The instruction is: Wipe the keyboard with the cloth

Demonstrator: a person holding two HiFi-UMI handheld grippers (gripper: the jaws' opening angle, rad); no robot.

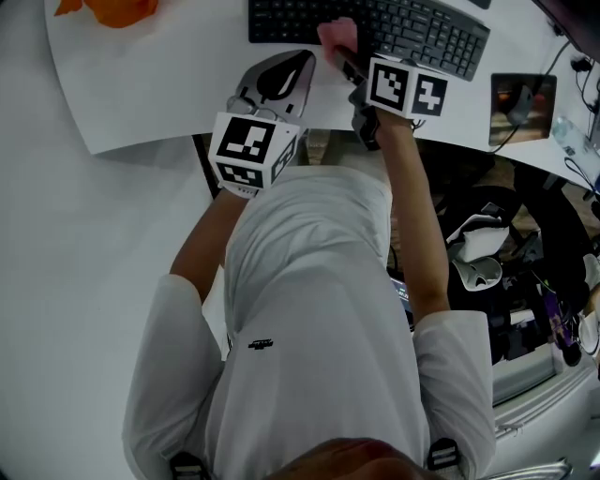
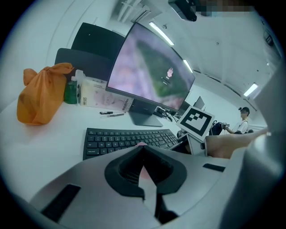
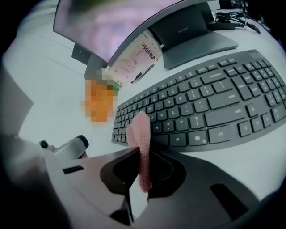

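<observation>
Gripping the cloth [image 3: 140, 134] in my right gripper [image 3: 144, 154], I record the jaws clenched on it. It is a pink, fine-meshed strip that stands up out of the jaws and folds over at its top.

Location of the cloth: in the head view it sits at 12 o'clock, over the near rows of the keyboard [image 1: 412, 28], roughly mid-length. Contact with the keys cannot be confirmed from any view.

The keyboard is black, lies flat on the white desk [image 1: 169, 84], and curves slightly along its length. In the right gripper view it runs from 9 o'clock to 3 o'clock just beyond the jaws.

My left gripper [image 2: 143, 148] has its jaws pressed together tip to tip, with nothing between them. In the head view it hangs over bare desk at 8 o'clock from the right gripper, just short of the keyboard's near edge.

Other items noted, from the left gripper view:
- A monitor [image 2: 152, 67] stands beyond the keyboard at 12 o'clock, its screen lit.
- An orange bag [image 2: 40, 94] rests on the desk at 9 o'clock.
- A green bottle [image 2: 70, 91] and a pale carton [image 2: 98, 94] stand just beside the bag.
- Two pens [image 2: 111, 114] lie between the carton and the keyboard.
</observation>
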